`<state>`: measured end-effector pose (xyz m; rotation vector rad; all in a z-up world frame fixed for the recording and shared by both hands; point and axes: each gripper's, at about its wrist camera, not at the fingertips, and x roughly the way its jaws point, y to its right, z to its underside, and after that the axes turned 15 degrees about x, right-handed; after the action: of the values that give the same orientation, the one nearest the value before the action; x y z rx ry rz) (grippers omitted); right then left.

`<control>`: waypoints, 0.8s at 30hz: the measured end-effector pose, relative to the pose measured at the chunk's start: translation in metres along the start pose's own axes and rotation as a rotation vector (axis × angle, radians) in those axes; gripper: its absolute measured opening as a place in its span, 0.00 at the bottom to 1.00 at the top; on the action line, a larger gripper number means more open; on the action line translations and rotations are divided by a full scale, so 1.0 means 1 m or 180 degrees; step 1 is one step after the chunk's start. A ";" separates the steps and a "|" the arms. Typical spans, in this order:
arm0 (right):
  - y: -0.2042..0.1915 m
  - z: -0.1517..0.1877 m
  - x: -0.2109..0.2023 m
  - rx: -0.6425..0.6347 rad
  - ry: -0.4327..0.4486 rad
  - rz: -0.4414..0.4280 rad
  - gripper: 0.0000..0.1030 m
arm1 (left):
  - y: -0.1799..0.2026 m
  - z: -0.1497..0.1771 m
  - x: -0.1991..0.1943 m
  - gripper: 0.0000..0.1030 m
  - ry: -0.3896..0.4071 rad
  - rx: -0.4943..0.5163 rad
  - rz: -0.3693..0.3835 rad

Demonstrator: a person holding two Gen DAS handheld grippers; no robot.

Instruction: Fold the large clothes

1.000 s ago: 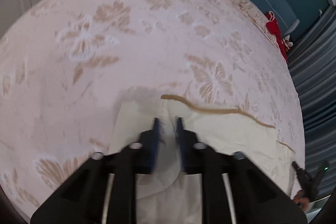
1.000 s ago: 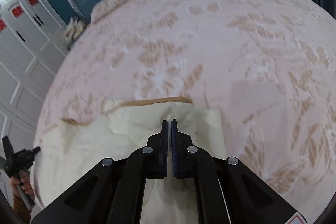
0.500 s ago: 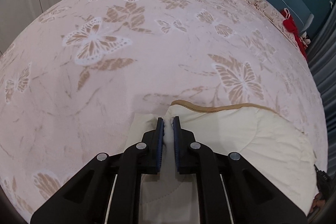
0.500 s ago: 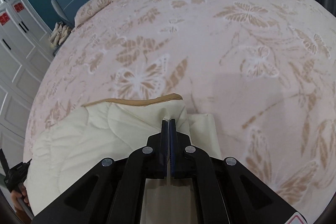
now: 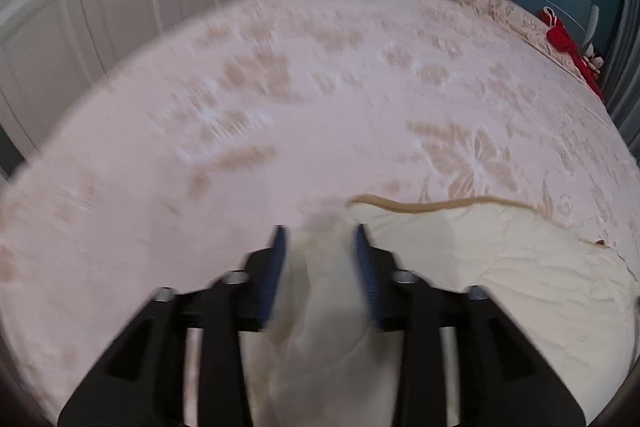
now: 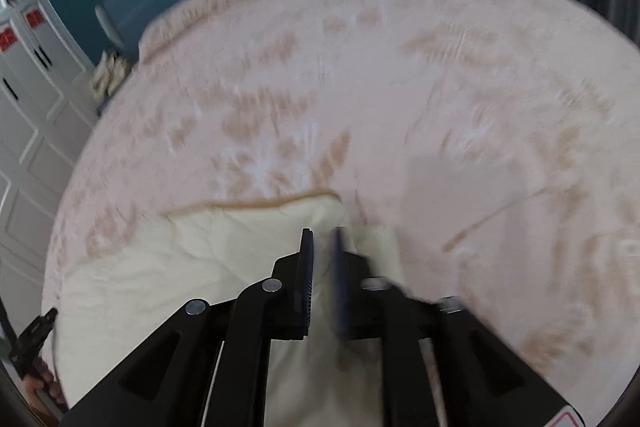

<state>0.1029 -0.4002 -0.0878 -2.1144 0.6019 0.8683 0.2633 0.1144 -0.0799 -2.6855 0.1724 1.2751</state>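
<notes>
On the pink butterfly-print bedspread (image 5: 320,115) the cream quilted garment (image 5: 500,267) lies folded at the near edge, tan trim along its far side. My left gripper (image 5: 318,247) and right gripper (image 6: 322,247) have just been opening, fingers now spread with cloth loose between them, which I judge is to let the fold settle. I can read no writing anywhere.

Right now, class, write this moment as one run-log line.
step: release fold | left gripper: just opening, cream quilted garment between | right gripper: just opening over it | pink butterfly bedspread: underneath
</notes>
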 end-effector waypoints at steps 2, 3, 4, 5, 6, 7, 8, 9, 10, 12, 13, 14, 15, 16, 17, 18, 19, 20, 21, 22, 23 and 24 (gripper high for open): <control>-0.020 0.000 -0.025 -0.0186 0.0106 -0.0104 0.17 | -0.001 -0.010 -0.031 0.47 0.0183 0.0024 0.0069; -0.034 0.003 -0.033 -0.0287 0.0103 -0.0203 0.17 | 0.002 -0.019 -0.047 0.48 0.0275 0.0032 0.0149; -0.049 0.006 -0.037 -0.0375 0.0062 -0.0329 0.17 | 0.009 -0.028 -0.058 0.49 0.0357 0.0037 0.0263; -0.073 0.014 -0.036 -0.0511 -0.0067 -0.0488 0.17 | 0.018 -0.034 -0.063 0.49 0.0380 0.0055 0.0363; -0.088 0.021 -0.033 -0.0592 -0.0172 -0.0581 0.17 | 0.034 -0.044 -0.065 0.49 0.0352 0.0123 0.0547; -0.109 0.031 -0.027 -0.0689 -0.0315 -0.0721 0.17 | 0.046 -0.049 -0.063 0.49 0.0322 0.0168 0.0658; -0.126 0.041 -0.020 -0.0763 -0.0421 -0.0815 0.16 | 0.064 -0.054 -0.059 0.49 0.0273 0.0242 0.0819; -0.142 0.052 -0.013 -0.0853 -0.0518 -0.0861 0.15 | 0.087 -0.056 -0.051 0.49 0.0217 0.0363 0.0896; -0.157 0.062 -0.003 -0.0962 -0.0590 -0.0852 0.13 | 0.106 -0.057 -0.043 0.49 0.0161 0.0503 0.0892; -0.175 0.078 0.014 -0.1084 -0.0689 -0.0795 0.12 | 0.133 -0.052 -0.026 0.49 0.0049 0.0696 0.0857; -0.181 0.083 0.025 -0.1095 -0.0769 -0.0764 0.11 | 0.144 -0.047 -0.018 0.48 -0.0003 0.0759 0.0852; -0.184 0.087 0.032 -0.1101 -0.0803 -0.0721 0.11 | 0.155 -0.043 -0.006 0.48 -0.0076 0.0820 0.0810; -0.186 0.090 0.042 -0.1138 -0.0827 -0.0643 0.11 | 0.162 -0.040 0.004 0.47 -0.0126 0.0854 0.0760; -0.186 0.094 0.051 -0.1199 -0.0834 -0.0550 0.11 | 0.165 -0.035 0.013 0.46 -0.0174 0.0863 0.0746; -0.186 0.097 0.059 -0.1253 -0.0848 -0.0463 0.11 | 0.166 -0.031 0.020 0.46 -0.0223 0.0864 0.0739; -0.181 0.098 0.065 -0.1281 -0.0870 -0.0415 0.11 | 0.168 -0.027 0.028 0.46 -0.0279 0.0867 0.0726; -0.178 0.099 0.071 -0.1286 -0.0898 -0.0377 0.11 | 0.170 -0.023 0.034 0.46 -0.0319 0.0870 0.0721; -0.174 0.099 0.075 -0.1281 -0.0922 -0.0361 0.11 | 0.171 -0.020 0.041 0.46 -0.0345 0.0870 0.0711; -0.168 0.100 0.080 -0.1261 -0.0960 -0.0344 0.07 | 0.171 -0.017 0.045 0.47 -0.0350 0.0872 0.0703; -0.165 0.099 0.085 -0.1232 -0.0988 -0.0333 0.02 | 0.173 -0.014 0.048 0.47 -0.0342 0.0893 0.0678; -0.161 0.098 0.090 -0.1196 -0.0990 -0.0315 0.00 | 0.175 -0.013 0.049 0.47 -0.0333 0.0920 0.0647; -0.157 0.098 0.094 -0.1149 -0.0998 -0.0319 0.00 | 0.178 -0.011 0.052 0.47 -0.0313 0.0959 0.0608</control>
<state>0.2289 -0.2409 -0.1316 -2.2323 0.1828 1.2956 0.2729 -0.0637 -0.1309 -2.3909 0.5716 1.3088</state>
